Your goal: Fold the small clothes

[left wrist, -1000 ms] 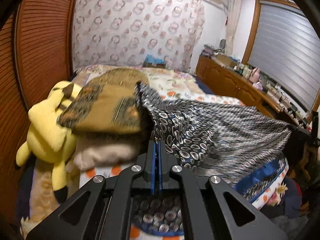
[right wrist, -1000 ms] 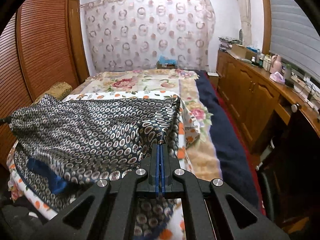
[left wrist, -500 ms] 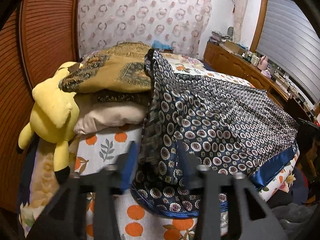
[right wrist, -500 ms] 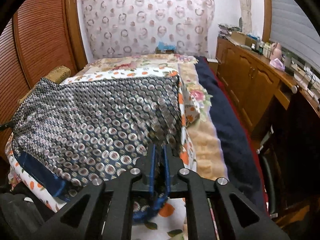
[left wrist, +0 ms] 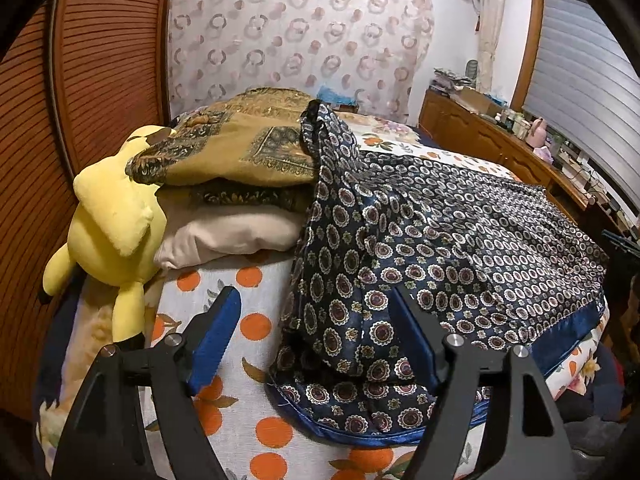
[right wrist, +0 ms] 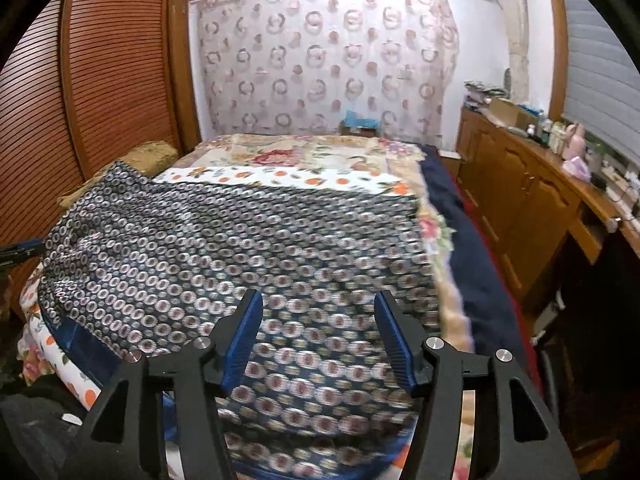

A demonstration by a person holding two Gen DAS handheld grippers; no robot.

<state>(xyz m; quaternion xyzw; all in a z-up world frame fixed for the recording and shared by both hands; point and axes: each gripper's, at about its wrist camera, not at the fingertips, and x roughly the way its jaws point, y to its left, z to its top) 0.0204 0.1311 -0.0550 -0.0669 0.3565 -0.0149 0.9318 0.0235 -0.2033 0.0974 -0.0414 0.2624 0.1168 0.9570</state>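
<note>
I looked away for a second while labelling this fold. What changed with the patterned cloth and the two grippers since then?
Both grippers let go: the left gripper and right gripper, shut on the patterned cloth a second ago, are opening. The cloth dropped flat onto the bed. The yellow plush and pillows stayed put.

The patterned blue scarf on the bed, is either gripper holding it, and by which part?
Neither. The left gripper and right gripper are opening, pads clear of the scarf, which lies loose on the bed.
</note>
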